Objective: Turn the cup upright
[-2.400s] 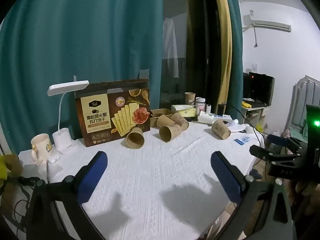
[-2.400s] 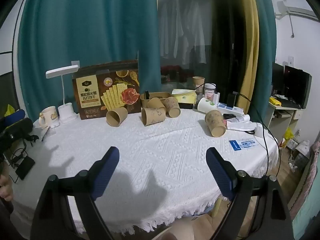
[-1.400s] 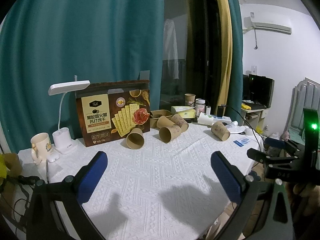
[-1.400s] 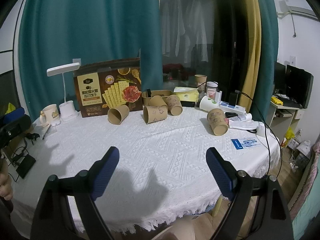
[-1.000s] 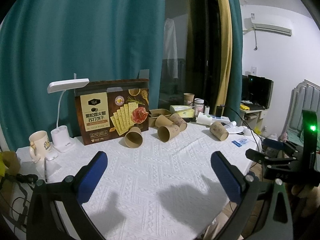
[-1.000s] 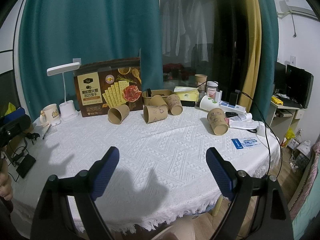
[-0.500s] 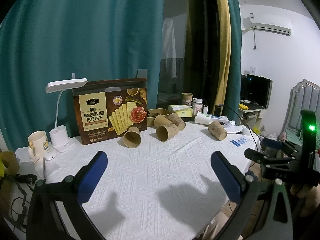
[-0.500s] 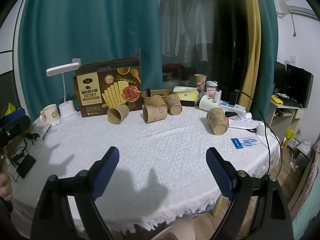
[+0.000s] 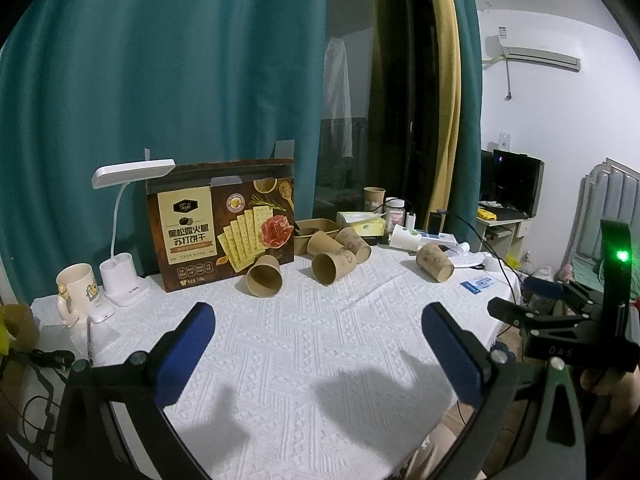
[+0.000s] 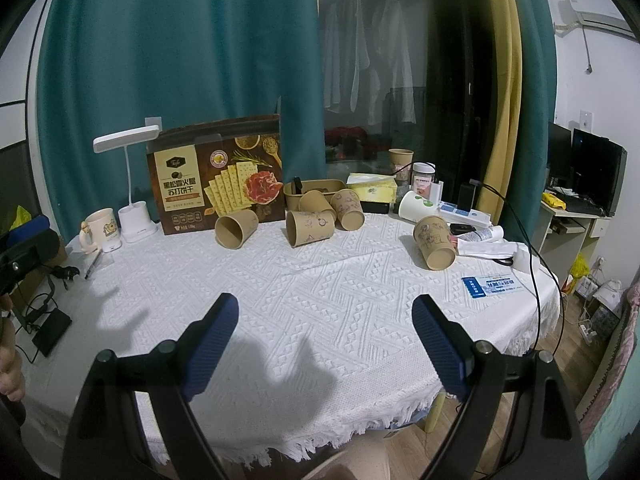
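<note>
Several brown paper cups lie on their sides at the far part of a table with a white cloth (image 10: 320, 304). One cup (image 10: 235, 229) (image 9: 264, 278) lies in front of the cracker box, mouth toward me. A middle cup (image 10: 310, 228) (image 9: 333, 267) lies by two more. A lone cup (image 10: 434, 243) (image 9: 434, 267) lies to the right. My left gripper (image 9: 318, 354) is open over the near cloth, nothing between its blue pads. My right gripper (image 10: 325, 346) is open too, well short of the cups, and also shows at the right of the left wrist view.
A brown cracker box (image 10: 218, 178) stands behind the cups. A white desk lamp (image 10: 128, 184) and a mug (image 10: 98, 229) stand at the far left. A tissue box (image 10: 372, 190), jar (image 10: 423, 179), power strip (image 10: 466, 216) and blue card (image 10: 492, 286) sit at right. Teal curtains hang behind.
Both views shifted only slightly: the left gripper drifted a little, the cups sit marginally lower and left in its view. Both grippers stayed open. No cup has moved.
</note>
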`<state>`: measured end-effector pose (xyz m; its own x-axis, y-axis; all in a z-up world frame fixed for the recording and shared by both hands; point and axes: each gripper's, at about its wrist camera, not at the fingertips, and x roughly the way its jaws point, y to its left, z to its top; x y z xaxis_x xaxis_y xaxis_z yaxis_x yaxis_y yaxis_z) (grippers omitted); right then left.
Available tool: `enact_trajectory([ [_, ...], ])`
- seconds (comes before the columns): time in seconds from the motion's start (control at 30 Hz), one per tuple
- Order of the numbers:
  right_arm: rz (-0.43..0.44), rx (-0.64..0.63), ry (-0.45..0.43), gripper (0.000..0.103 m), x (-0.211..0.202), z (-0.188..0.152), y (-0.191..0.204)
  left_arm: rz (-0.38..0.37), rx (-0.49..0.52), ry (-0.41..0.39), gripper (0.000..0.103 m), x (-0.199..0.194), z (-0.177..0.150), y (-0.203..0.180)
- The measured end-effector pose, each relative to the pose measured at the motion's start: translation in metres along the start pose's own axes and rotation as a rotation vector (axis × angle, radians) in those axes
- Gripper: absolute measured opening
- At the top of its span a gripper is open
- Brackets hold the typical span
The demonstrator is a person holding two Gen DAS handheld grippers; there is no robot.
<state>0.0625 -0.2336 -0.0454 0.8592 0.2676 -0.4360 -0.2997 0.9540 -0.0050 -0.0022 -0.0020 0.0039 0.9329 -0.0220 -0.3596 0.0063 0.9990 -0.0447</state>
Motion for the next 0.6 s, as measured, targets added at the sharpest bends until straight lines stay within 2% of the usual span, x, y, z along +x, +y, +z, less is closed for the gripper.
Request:
enact_trajectory([
  [0.6,0.002,-0.001,0.003,0.087,-0.0013,0.0010,0.0011,0.001,-0.001,-0.001,0.103,-0.0002,-0.0003,-0.0007],
])
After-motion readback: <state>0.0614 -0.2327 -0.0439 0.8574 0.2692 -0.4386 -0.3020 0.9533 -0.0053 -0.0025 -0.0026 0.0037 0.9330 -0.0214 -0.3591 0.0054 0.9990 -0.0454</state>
